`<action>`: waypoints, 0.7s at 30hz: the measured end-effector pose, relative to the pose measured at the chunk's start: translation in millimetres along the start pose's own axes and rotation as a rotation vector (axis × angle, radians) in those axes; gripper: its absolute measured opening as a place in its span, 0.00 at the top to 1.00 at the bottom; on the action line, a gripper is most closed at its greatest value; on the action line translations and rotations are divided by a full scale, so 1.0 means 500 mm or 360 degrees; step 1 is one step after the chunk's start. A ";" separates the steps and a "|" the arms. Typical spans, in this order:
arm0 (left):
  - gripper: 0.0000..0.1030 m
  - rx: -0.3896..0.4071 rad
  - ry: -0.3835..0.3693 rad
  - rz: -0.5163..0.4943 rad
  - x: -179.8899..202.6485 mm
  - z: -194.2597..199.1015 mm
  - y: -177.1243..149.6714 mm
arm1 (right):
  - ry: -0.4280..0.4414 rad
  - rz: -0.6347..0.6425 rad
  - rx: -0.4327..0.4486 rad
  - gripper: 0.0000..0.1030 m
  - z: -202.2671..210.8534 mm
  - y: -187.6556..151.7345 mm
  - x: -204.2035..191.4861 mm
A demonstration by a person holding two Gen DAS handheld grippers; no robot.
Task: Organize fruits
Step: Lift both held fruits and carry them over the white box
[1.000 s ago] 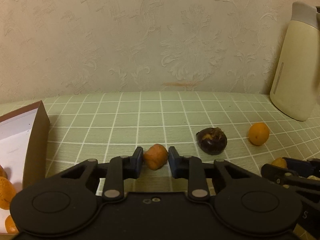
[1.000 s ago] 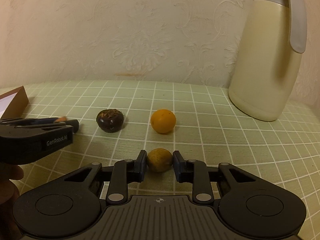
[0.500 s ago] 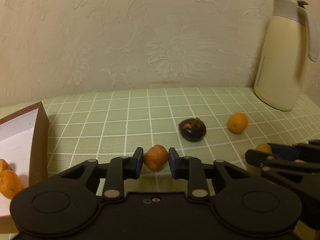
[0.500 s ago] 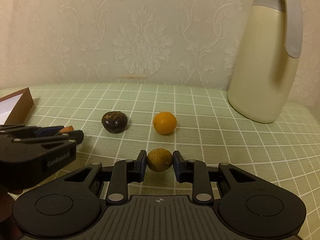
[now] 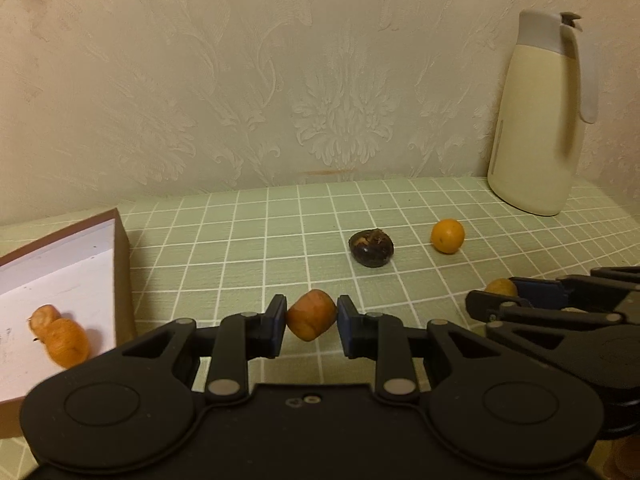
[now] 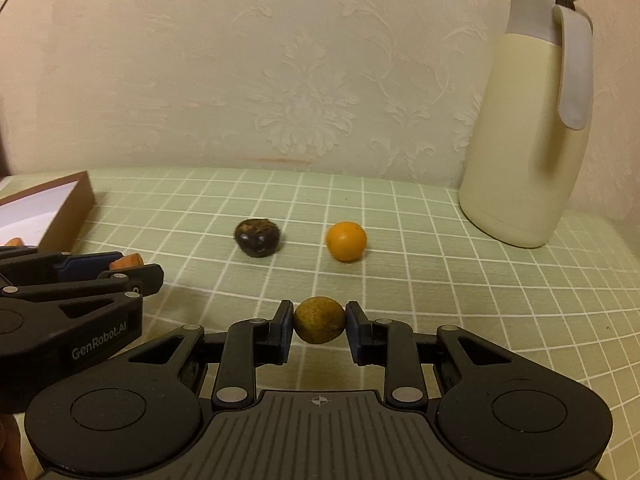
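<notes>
My left gripper (image 5: 311, 322) is shut on a small orange fruit (image 5: 311, 320), held above the checked green cloth. My right gripper (image 6: 319, 326) is shut on a dull yellow-brown round fruit (image 6: 319, 325); it also shows at the right of the left wrist view (image 5: 500, 287). A dark brown fruit (image 5: 371, 248) (image 6: 257, 237) and a bright orange round fruit (image 5: 447, 236) (image 6: 346, 240) lie on the cloth ahead. A brown box with a white inside (image 5: 120, 248) (image 6: 82, 196) sits at the left, with orange fruits (image 5: 66, 340) in it.
A cream jug with a grey lid (image 5: 538, 120) (image 6: 528, 120) stands at the back right against the patterned wall. The left gripper body (image 6: 68, 320) lies to the left in the right wrist view.
Both grippers have pulled back and risen with their fruits held. The box and its fruits show more fully at the left; the jug looks farther away.
</notes>
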State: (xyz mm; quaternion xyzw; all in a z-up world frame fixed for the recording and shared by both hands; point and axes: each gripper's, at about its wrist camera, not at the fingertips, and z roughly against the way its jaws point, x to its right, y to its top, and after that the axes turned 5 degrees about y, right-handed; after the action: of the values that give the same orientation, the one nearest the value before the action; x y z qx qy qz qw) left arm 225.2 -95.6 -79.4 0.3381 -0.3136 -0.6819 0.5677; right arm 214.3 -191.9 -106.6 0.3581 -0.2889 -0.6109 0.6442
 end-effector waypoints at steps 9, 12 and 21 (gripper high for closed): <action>0.83 0.0058 0.0048 -0.0064 -0.024 0.092 -0.032 | 0.0070 0.0068 0.0034 0.72 0.055 0.003 -0.049; 0.83 0.0064 0.0061 -0.0061 -0.038 0.119 -0.047 | 0.0098 0.0091 0.0020 0.72 0.073 0.005 -0.068; 0.83 0.0131 0.0081 0.0036 -0.095 0.211 -0.059 | 0.0182 0.0261 0.0057 0.72 0.140 0.003 -0.134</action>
State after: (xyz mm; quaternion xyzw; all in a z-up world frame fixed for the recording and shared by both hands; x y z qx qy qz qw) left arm 128.4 -39.3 -38.0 0.3748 -0.3307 -0.6532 0.5688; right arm 152.8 -132.7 -60.5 0.3790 -0.2908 -0.5295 0.7009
